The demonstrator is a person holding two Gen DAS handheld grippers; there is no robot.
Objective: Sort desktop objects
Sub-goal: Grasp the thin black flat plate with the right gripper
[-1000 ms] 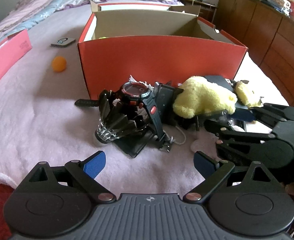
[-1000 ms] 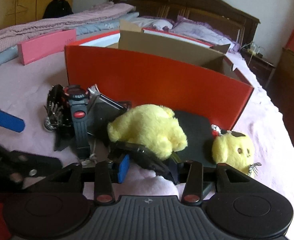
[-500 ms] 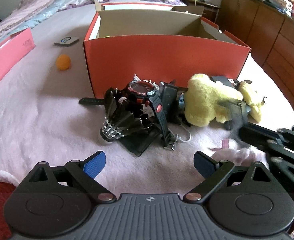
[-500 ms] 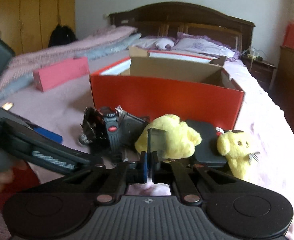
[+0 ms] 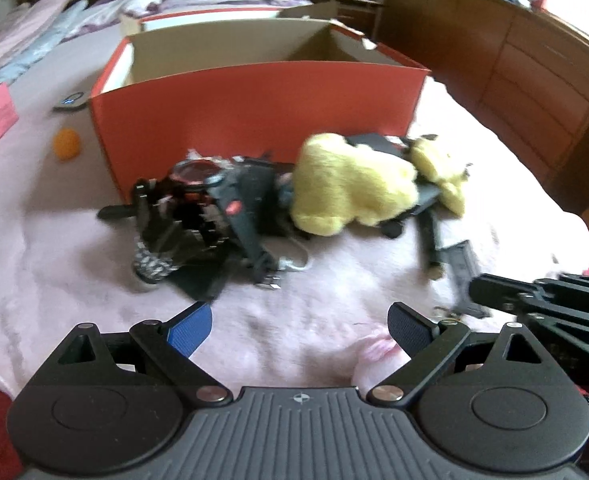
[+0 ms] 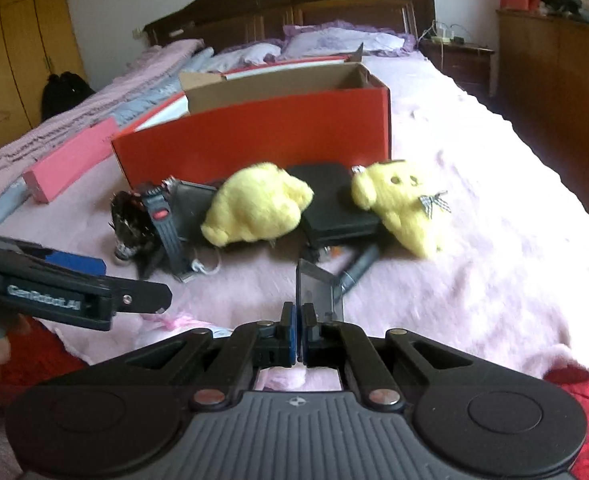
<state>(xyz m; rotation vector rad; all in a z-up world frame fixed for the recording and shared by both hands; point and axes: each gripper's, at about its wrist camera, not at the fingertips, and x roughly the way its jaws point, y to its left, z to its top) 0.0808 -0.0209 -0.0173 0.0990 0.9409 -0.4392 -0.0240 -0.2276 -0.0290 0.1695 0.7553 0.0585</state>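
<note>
A pile lies on the pink blanket before an open red box (image 5: 254, 108) (image 6: 254, 140): a black-and-red watch (image 5: 198, 176) (image 6: 162, 216), a dark shuttlecock (image 5: 154, 248), a big yellow plush (image 5: 346, 188) (image 6: 254, 204), a small yellow plush with a bow (image 6: 398, 204) and a black case (image 6: 334, 204). My right gripper (image 6: 298, 316) is shut on a small dark grey flat piece (image 6: 314, 288), held above the blanket, short of the pile. My left gripper (image 5: 299, 326) stands open with nothing between its fingers, short of the watch.
An orange ball (image 5: 66, 143) and a small dark disc (image 5: 68, 102) lie left of the box. A long pink box (image 6: 70, 160) sits further left. A dark pen-like stick (image 6: 358, 264) lies by the case. Wooden cabinets (image 5: 534, 80) line the right side.
My right gripper has shut on the dark grey piece beside the big plush and drawn back from the pile with it. The left gripper stayed open and shifted slightly.
</note>
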